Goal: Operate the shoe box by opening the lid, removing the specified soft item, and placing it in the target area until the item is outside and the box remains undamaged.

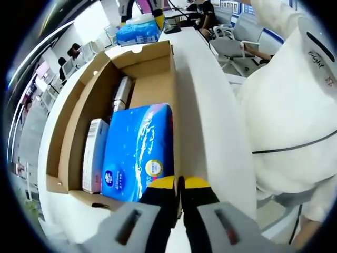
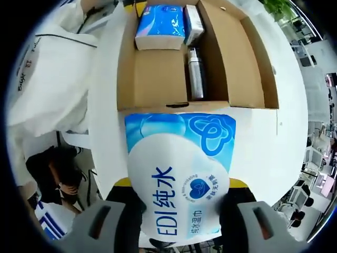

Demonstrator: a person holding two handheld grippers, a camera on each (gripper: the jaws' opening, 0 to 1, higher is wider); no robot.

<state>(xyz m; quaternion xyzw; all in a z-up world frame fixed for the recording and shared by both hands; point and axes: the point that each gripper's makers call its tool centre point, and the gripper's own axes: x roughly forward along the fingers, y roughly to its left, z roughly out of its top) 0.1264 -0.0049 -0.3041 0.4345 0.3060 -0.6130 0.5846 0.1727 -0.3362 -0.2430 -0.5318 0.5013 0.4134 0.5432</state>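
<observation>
Your right gripper (image 2: 179, 211) grips a blue-and-white wipes pack (image 2: 179, 179) marked "EDI 纯水" outside the open box (image 2: 152, 79) on the white table (image 2: 263, 142), while your left gripper (image 1: 179, 192), jaws pressed together, pinches the box wall beside a blue tissue pack (image 1: 138, 153).

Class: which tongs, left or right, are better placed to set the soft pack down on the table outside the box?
Right. The right tongs already grip the wet-wipe pack outside the box; the left tongs pinch the box wall.
</observation>
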